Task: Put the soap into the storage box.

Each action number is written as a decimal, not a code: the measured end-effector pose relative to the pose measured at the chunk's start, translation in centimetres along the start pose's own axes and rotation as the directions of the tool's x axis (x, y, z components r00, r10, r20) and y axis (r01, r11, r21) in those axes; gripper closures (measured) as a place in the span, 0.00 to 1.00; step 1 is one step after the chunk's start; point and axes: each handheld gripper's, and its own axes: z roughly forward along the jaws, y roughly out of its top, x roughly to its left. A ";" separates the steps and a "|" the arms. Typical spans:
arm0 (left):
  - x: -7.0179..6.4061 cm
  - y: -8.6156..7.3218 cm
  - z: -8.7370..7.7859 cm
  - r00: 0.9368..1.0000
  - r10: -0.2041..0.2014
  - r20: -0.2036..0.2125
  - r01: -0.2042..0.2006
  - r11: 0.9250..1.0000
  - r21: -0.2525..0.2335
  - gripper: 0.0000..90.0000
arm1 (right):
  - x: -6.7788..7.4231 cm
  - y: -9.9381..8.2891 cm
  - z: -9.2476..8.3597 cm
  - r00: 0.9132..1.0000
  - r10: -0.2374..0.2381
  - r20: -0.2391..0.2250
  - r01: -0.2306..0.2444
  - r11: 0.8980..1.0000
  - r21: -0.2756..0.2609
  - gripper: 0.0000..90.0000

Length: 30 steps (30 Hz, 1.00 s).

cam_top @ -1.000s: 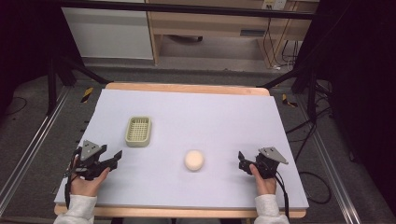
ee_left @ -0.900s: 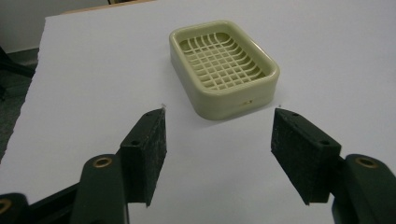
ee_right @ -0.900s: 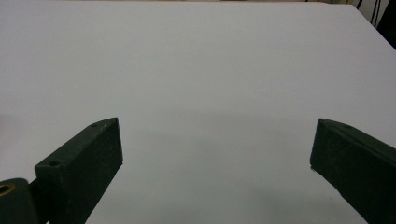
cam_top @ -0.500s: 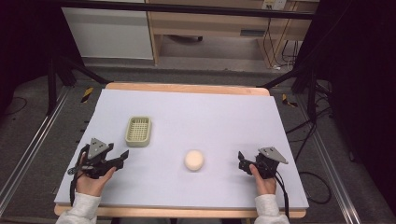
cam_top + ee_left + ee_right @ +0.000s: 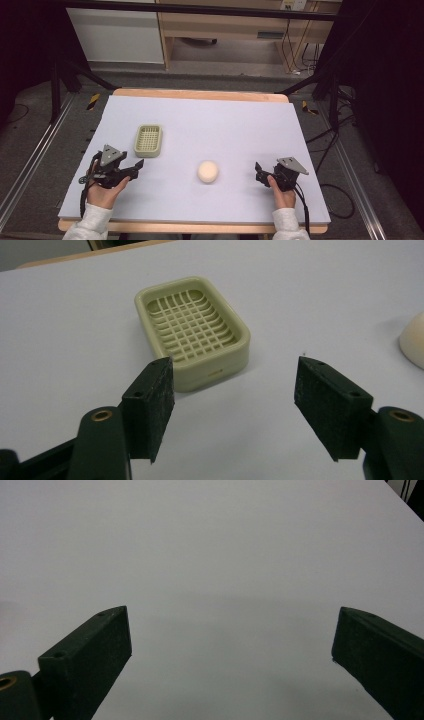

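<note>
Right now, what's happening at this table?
A person holds a claw in each hand over a pale table. The left claw faces a green soap dish; its jaws have just been opening, with nothing between them. A round white soap lies mid-table, untouched. The right claw is open near the table's right side, holding nothing. No grasp yet.

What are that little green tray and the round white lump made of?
The soap dish looks like moulded plastic: pale green, faintly glossy, with a slotted grid floor. The round soap bar looks like soap, cream and matte, smooth-domed; from here that is a guess.
</note>
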 end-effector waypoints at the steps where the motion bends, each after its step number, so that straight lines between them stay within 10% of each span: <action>1: -0.5 0.3 0.3 1.000 0.011 0.007 -0.011 1.000 -0.004 0.34 | 0.0 0.0 0.0 1.000 0.000 0.002 0.000 1.000 0.000 0.03; 30: -6.4 3.5 3.8 0.985 0.087 0.149 -0.088 0.996 -0.005 0.28 | 0.0 0.0 0.0 1.000 0.000 -0.004 0.000 1.000 0.000 0.03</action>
